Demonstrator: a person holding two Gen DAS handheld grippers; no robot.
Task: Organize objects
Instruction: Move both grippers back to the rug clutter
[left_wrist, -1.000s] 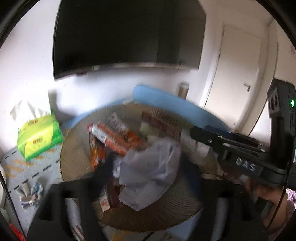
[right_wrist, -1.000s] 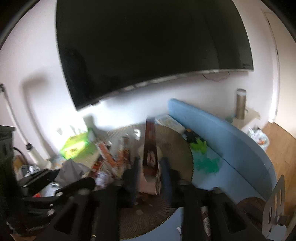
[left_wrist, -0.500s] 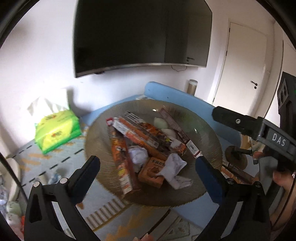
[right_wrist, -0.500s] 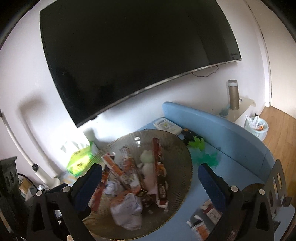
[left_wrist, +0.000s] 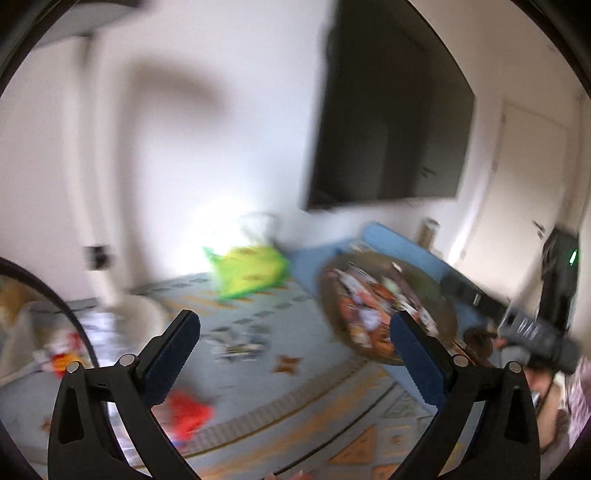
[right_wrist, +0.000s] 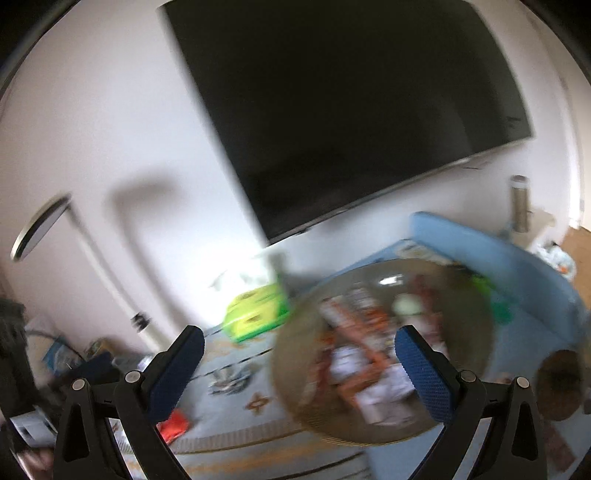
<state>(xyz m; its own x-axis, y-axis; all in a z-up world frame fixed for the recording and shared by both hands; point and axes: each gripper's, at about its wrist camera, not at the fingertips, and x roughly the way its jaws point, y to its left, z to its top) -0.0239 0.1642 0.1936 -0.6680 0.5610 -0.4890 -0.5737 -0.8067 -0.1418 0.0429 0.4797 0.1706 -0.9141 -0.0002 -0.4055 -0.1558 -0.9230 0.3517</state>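
Note:
Both views are blurred by motion. A round brown glass bowl (left_wrist: 436, 295) full of snack packets and crumpled paper stands on the table; it also shows in the right wrist view (right_wrist: 295, 384). My left gripper (left_wrist: 291, 354) is open and empty, held above the patterned tablecloth left of the bowl. My right gripper (right_wrist: 299, 365) is open and empty, with the bowl's left part between its fingers in the picture. A red packet (left_wrist: 188, 410) lies on the cloth near the left finger; it also shows in the right wrist view (right_wrist: 173, 424).
A green tissue pack (left_wrist: 247, 273) sits by the wall, also in the right wrist view (right_wrist: 258, 314). Small grey wrappers (left_wrist: 236, 343) lie on the cloth. A dark TV (right_wrist: 351, 110) hangs on the wall. A blue board (right_wrist: 517, 258) stands behind the bowl.
Both grippers have swung left and away from the bowl, so it now sits to the right in each view. Both stay open and empty.

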